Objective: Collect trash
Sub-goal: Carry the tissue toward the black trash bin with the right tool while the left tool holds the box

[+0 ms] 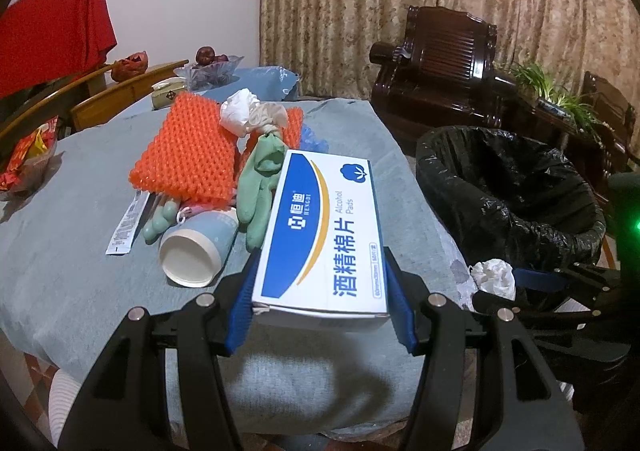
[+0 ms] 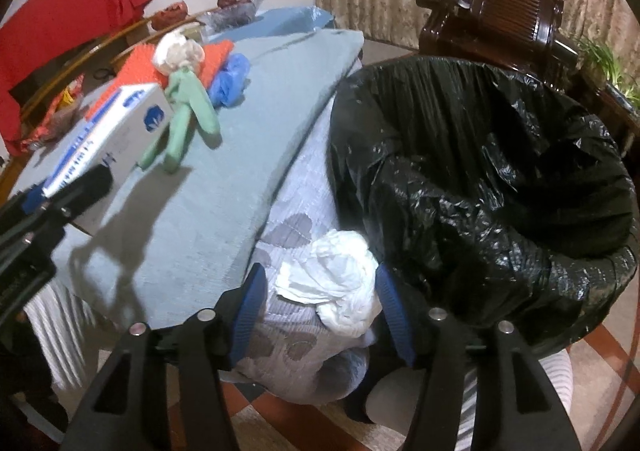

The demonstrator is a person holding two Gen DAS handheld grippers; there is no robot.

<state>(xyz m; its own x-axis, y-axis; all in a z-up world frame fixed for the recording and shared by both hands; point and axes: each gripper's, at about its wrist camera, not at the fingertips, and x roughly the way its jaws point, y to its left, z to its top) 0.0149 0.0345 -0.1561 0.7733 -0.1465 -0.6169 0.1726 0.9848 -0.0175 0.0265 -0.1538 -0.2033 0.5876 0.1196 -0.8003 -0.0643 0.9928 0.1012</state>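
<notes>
Left gripper (image 1: 320, 303) I'm clamping on the alcohol pads box (image 1: 320, 235) above the table (image 1: 72, 271), black-lined bin (image 1: 508, 187) sitting at two o'clock, right gripper (image 2: 318, 299) I'm holding half-wide, crumpled tissue (image 2: 336, 283) between its pads, bin (image 2: 480, 187) at one o'clock.

1 box (image 1: 320, 235), 1 cup (image 1: 196, 251), 2 tissue wads (image 1: 494, 277), 1 bin (image 1: 512, 187).

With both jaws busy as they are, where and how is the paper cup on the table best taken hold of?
The paper cup lies on its side, open mouth toward the left-wrist camera, its far end against the green glove. Come from above and pinch across the blue wall just behind the rim, where nothing crowds it. The open mouth looks soft, so an end-on grip would likely crush it.
</notes>
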